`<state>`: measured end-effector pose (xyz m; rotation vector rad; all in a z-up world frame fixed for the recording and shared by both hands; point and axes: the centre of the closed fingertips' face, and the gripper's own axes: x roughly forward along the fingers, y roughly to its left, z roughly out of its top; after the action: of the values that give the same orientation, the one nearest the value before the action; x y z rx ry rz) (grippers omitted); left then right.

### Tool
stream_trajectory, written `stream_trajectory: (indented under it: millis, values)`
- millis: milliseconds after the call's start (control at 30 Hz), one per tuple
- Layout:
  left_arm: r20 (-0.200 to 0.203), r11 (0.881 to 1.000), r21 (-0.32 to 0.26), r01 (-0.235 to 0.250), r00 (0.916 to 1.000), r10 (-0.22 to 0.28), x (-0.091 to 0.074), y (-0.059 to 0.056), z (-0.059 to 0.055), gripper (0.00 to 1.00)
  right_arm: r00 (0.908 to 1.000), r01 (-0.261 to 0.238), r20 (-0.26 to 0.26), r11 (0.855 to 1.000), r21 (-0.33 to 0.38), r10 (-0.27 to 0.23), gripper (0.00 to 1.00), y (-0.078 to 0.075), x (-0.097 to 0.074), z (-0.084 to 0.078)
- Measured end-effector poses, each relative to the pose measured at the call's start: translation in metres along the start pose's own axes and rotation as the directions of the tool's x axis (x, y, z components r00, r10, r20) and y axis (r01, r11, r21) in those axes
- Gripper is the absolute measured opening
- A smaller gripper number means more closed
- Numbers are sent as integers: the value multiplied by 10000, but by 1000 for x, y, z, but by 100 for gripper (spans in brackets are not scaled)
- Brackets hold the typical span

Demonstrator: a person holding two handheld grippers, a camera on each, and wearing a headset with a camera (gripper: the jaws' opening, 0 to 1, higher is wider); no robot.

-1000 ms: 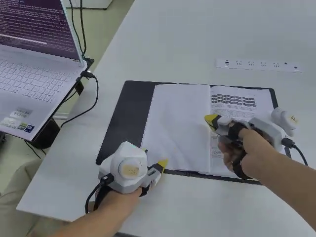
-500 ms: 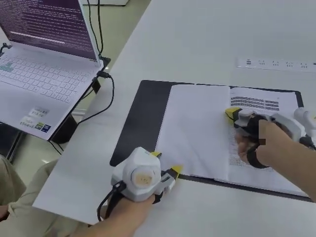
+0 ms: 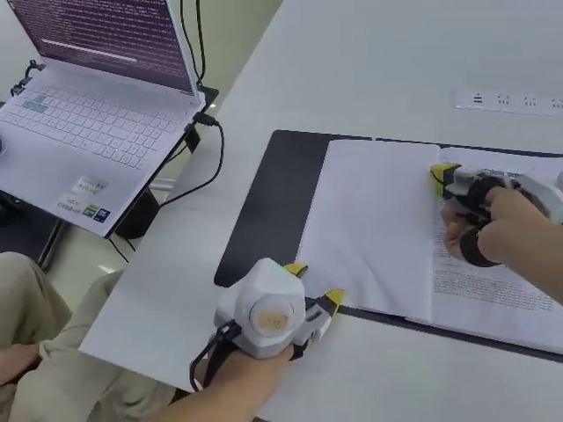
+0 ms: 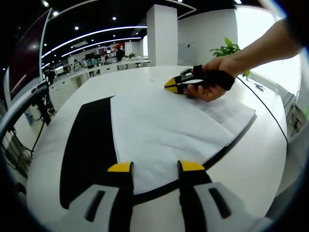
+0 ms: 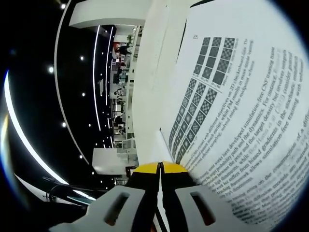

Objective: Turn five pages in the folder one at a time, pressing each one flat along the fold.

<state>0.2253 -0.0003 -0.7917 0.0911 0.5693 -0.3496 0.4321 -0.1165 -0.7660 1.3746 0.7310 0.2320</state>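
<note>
A black, flat folder [image 3: 264,202] is seen lying open on the white table [image 3: 352,61]. A blank white page [image 3: 369,220] is spread on its left half and a printed text page [image 3: 493,281] on its right. The right gripper [image 3: 442,176] is held at the far end of the fold with its yellow-tipped jaws pressed together, and nothing is seen between them. The left gripper [image 3: 314,286] is held at the near edge of the blank page with its jaws spread apart.

The step is judged to be the pressing of the turned page along the fold. It would be done well if the closed tips were drawn down the crease towards the near edge under light, even pressure, with the blank page steadied at its near edge by the left gripper.

In the head view the folder's right edge is cut off. Contact between the tips and the paper is masked by the hand. Whether the left gripper touches the page cannot be told, nor can the count of pages turned.
</note>
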Motion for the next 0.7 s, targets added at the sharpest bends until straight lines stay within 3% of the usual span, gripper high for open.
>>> stream_trajectory:
  millis: [167, 500, 700]
  values:
    - [28, 10000, 5, -13, 10000, 13, 0, 0, 0, 35, 9997, 92, 218, 10000, -31, -92, 0, 6, 15, 9]
    - [142, 10000, -30, -20, 9999, 20, 0, 0, -1, 35, 9941, -150, 1084, 9968, 790, 63, 0, 9, 29, 26]
    - [165, 10000, -57, -21, 9999, 22, 0, 0, 0, 35, 9950, -196, 993, 9977, 649, 131, 0, 9, 27, 24]
